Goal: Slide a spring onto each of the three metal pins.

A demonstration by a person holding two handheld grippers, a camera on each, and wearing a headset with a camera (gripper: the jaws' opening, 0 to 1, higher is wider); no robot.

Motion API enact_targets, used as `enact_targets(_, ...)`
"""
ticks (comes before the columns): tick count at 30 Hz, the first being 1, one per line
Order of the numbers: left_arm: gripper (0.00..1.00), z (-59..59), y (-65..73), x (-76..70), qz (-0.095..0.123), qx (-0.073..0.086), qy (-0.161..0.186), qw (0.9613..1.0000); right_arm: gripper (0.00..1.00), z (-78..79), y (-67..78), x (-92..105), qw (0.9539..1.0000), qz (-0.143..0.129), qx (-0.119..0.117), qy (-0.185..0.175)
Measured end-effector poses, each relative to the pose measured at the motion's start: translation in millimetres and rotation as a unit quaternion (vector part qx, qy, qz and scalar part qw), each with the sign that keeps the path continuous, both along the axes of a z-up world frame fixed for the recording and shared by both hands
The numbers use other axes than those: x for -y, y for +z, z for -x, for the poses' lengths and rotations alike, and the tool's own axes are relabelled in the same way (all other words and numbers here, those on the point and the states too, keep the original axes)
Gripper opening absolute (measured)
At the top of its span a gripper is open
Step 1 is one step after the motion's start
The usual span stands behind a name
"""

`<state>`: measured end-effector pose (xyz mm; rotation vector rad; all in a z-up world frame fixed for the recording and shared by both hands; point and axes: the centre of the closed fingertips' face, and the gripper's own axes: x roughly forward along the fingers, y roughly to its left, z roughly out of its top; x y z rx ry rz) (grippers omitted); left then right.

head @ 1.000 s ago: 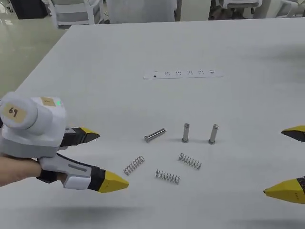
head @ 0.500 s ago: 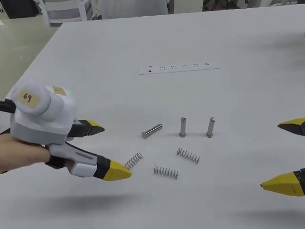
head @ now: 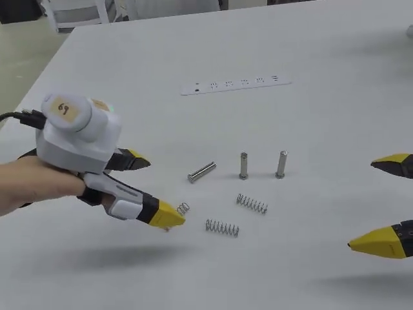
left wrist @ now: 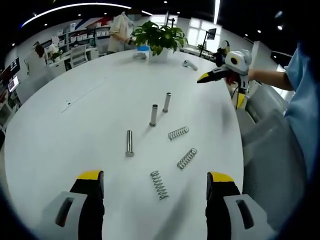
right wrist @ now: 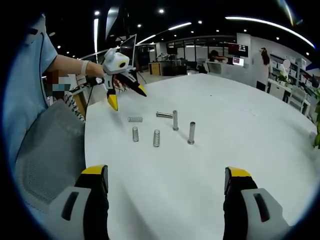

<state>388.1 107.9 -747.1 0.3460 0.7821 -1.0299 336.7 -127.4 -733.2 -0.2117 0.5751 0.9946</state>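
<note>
While the left claw [head: 161, 191] and the right claw [head: 365, 203] both gape wide and empty, three springs [head: 222, 227] lie loose

One spring [head: 183, 208] sits just beside the left claw's nearer tip; the other two lie just past it, toward the right claw, which hangs well apart. Beyond the springs, one pin [head: 202, 172] lies flat and two pins [head: 243, 165] stand upright, side by side. Table [head: 322, 110] surface runs wide between the claws and on to its far edge

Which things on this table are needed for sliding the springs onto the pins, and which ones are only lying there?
Needed for the job:
- lying pin, middle pin and right pin, both upright
- left spring, near spring, right spring
- left tool and right tool, both open

Just lying about:
- white socket strip
- potted plant
</note>
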Motion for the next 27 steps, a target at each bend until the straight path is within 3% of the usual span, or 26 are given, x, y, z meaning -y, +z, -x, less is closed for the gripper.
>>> enact_targets(10, 0.79, -12.0, -2.4, 7.6, -0.003, -0.007, -0.005, 1.0000, 0.96, 3.3, -5.5, -1.3, 1.0000, -0.006, -0.006, -0.003)
enact_targets(27, 0.68, -37.8, -9.7, 19.0, -0.027, -0.015, -0.012, 0.9995, 0.96, 6.1, -12.7, -0.4, 0.9997, -0.015, -0.017, -0.012)
